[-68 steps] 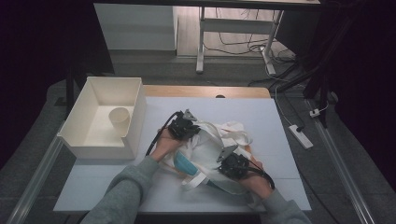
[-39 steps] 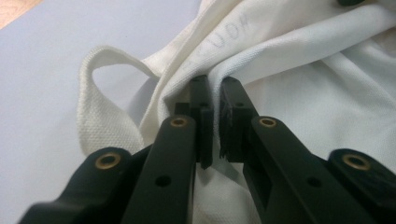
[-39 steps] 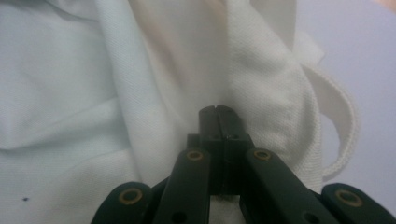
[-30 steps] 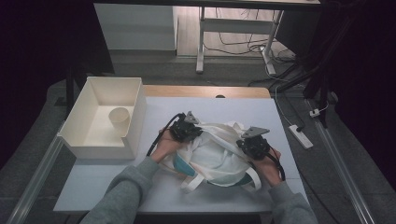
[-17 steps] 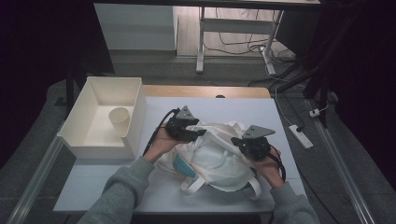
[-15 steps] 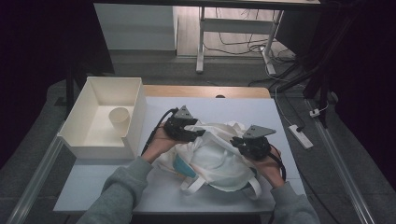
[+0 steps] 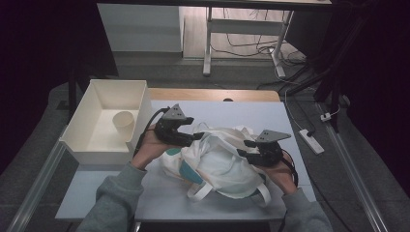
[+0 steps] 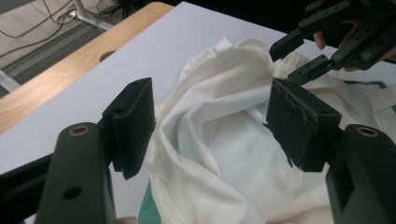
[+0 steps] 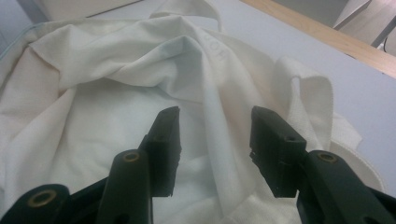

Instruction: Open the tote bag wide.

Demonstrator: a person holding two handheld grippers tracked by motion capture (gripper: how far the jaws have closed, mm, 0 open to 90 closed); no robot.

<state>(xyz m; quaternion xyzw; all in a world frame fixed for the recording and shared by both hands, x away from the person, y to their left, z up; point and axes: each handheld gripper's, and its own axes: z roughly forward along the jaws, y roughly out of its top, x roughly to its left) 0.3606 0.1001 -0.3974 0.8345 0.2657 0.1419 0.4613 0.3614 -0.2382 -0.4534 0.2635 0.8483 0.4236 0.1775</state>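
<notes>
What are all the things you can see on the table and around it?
Cloth bag: one, cream-white with a teal patch, crumpled at the table's middle.
Box: one, white, open, at the table's left edge.
Cup: one, cream, upright inside the box.
Table: one, pale top with a wooden far edge.
Power strip: one, white, on the floor to the right.
Left gripper: black, open, at the bag's left side.
Right gripper: black, open, at the bag's right side.

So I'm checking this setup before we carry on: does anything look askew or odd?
Only the white cloth bag: it lies crumpled in a heap between the open left gripper and right gripper, handles splayed. No damage or spill shows.
</notes>
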